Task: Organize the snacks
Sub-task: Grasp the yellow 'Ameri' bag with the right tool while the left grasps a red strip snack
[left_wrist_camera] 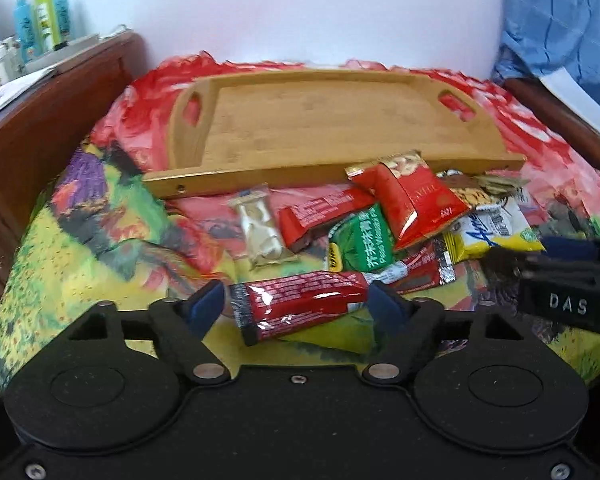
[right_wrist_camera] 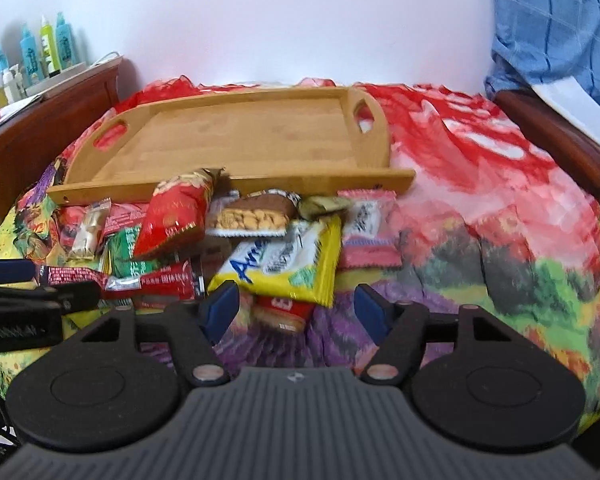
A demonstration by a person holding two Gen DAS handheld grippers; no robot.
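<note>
Both tools gaped: your left tool [left_wrist_camera: 296,304] straddled the red bar [left_wrist_camera: 300,304] low in frame; closing off-centre risked it slipping; your right tool [right_wrist_camera: 296,312] held nothing.

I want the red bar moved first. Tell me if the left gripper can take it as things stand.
Probably yes: the left gripper has its jaws open on either side of the red bar, which lies on top, nothing covering it.

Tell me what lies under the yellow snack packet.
Under the yellow snack packet, a red-labelled snack pokes out at its near edge, resting on the colourful bedspread. The rest of that snack, and anything deeper, is covered.
</note>
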